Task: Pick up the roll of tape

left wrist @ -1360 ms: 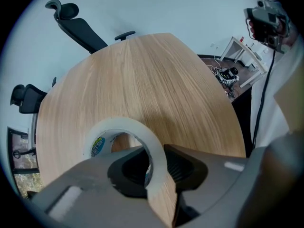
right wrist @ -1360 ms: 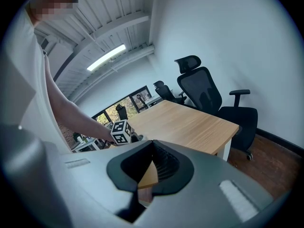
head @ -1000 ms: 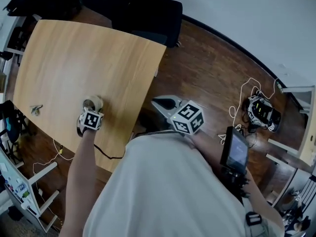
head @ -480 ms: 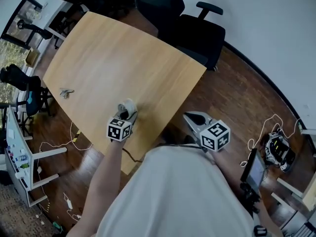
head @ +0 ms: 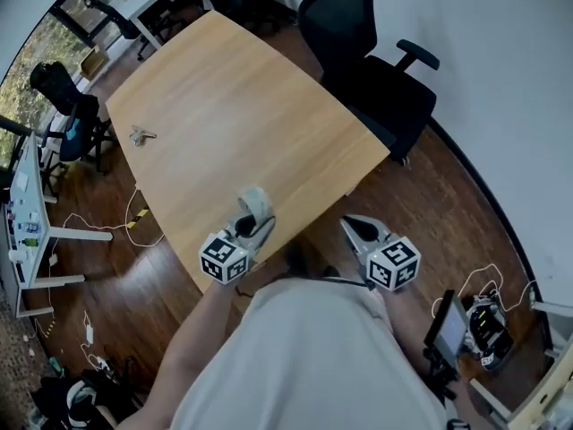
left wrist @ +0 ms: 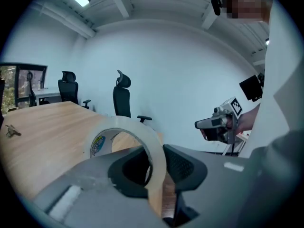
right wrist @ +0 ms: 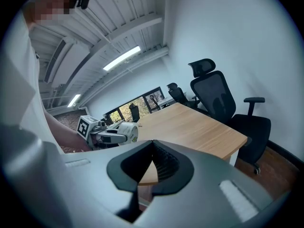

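Whitish roll of tape (left wrist: 133,123) on edge, hole sideways, pinched by left gripper (left wrist: 154,147), right gripper (right wrist: 153,144) closed

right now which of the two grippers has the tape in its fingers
The left gripper: its fingers are clamped on the wall of the roll of tape. The right gripper has its fingers shut together on nothing.

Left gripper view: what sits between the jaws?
The roll of tape: the left gripper clamps its band between both pads, shown in the left gripper view.
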Tool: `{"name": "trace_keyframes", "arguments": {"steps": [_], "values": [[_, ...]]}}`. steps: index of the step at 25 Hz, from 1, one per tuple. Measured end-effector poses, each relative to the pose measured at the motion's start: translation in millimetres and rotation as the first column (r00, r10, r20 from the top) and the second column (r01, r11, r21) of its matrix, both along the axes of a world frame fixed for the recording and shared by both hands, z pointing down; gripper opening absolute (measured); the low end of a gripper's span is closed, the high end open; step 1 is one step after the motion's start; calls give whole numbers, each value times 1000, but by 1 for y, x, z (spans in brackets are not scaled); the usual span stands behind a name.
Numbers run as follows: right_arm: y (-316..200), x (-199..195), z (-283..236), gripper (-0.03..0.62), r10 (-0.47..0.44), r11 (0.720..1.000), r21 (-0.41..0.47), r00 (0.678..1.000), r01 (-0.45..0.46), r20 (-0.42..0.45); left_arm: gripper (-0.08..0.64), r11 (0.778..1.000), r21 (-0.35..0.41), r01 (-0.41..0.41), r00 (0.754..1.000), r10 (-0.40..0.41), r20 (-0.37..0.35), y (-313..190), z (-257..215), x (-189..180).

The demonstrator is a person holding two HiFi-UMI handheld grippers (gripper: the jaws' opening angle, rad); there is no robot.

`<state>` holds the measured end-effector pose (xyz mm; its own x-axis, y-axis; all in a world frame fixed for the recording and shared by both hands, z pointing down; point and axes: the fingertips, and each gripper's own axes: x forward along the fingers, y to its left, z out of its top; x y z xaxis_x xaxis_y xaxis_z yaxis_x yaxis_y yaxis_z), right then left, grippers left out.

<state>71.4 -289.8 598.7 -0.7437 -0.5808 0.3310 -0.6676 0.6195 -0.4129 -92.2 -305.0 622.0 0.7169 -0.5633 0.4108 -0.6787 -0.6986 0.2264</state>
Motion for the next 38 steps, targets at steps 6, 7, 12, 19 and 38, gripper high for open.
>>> {"name": "trace_keyframes", "arguments": {"steps": [6, 7, 12, 19, 38], "values": [[10, -15, -12, 6, -127, 990, 66, 992, 125, 19, 100, 994, 74, 83, 994, -77, -76, 38, -39, 20], [13, -20, -14, 6, -150, 986, 77, 988, 148, 27, 100, 992, 77, 100, 992, -93, -88, 46, -43, 22], [39, -47, -28, 6, -278, 955, 124, 959, 270, 50, 101, 982, 78, 170, 982, -162, -96, 93, -50, 18], [69, -77, -36, 6, -396, 909, 170, 917, 382, 57, 103, 966, 34, 258, 961, -252, -114, 140, -34, 6], [119, -158, -55, 6, -433, 884, 204, 901, 420, 22, 104, 971, 38, 234, 958, -224, -178, 190, -39, -63]]}}
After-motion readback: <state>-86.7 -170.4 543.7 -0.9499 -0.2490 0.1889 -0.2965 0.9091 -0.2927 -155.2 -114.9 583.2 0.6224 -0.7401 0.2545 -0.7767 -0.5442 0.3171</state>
